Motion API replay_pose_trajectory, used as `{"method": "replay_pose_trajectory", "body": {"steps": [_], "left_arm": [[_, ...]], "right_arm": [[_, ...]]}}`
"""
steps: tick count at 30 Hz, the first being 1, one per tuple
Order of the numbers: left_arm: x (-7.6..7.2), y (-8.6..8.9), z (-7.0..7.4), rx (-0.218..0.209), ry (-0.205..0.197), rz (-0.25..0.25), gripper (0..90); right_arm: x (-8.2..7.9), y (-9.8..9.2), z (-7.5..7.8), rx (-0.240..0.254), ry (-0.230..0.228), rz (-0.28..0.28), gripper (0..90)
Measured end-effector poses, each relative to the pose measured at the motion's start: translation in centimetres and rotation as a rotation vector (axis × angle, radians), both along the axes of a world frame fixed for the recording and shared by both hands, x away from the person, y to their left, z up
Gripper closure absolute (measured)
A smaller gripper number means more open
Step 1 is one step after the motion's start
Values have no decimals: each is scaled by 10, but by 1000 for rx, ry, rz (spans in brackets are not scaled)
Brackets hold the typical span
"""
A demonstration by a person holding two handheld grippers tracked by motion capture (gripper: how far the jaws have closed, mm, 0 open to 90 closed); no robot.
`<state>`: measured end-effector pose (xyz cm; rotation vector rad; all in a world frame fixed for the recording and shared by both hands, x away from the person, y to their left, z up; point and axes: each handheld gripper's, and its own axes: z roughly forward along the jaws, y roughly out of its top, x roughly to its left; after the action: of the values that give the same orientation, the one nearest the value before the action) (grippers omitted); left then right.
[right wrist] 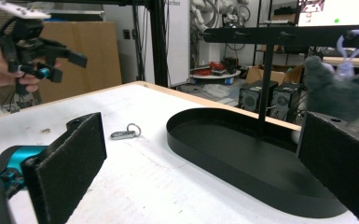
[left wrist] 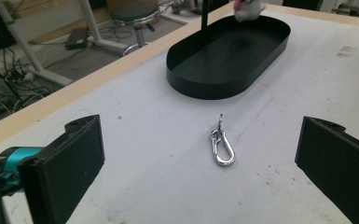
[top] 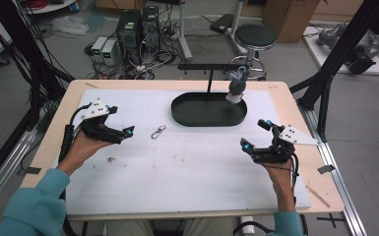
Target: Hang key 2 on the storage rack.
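left tool (top: 123, 127): hovering wide open, near the carabiner (top: 158, 132)
right tool (top: 256, 134): gaping wide, holding nothing
carabiner: lying on the surface (top: 187, 162)

The white-covered worktop (top: 187, 167) lay open between the left claw (top: 123, 132) and the right claw (top: 256, 135). The small silver metal carabiner (left wrist: 223, 148) lay on it just ahead of the left claw's wide-set jaws, with bare surface all round. Beyond stood the black oval metal tray (top: 197, 115), its upright post and crossbar (right wrist: 279, 32) with a grey plush toy (right wrist: 340, 93) hanging, blocking passage over the tray.
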<state>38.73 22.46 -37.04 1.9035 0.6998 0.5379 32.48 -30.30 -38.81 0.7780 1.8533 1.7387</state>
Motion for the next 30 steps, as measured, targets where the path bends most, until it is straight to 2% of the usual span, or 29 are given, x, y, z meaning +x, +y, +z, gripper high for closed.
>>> {"method": "replay_pose_trajectory", "body": {"steps": [4, 7, 9, 11, 16, 24, 30], "left_arm": [[12, -11, 4, 35, 10, -28, 17], [21, -20, 6, 70, 35, -49, 17], [26, -26, 8, 81, 28, -57, 17], [32, -31, 10, 102, 56, -62, 17], [48, -44, 16, 141, 70, -79, 17], [63, -66, 7, 188, 108, -108, 17], [69, -74, -3, 229, 139, -123, 17]], "right_arm": [[-1, 1, 0, 4, 7, 4, 7], [-1, 0, 0, 9, 5, 5, 7], [-1, 0, 0, 9, 8, 3, 7], [-1, 0, 0, 7, 9, 6, 7], [0, 2, -1, -2, 7, 11, 7], [0, 3, -1, -2, 10, 13, 7], [0, 3, -1, -4, 10, 15, 7]]}}
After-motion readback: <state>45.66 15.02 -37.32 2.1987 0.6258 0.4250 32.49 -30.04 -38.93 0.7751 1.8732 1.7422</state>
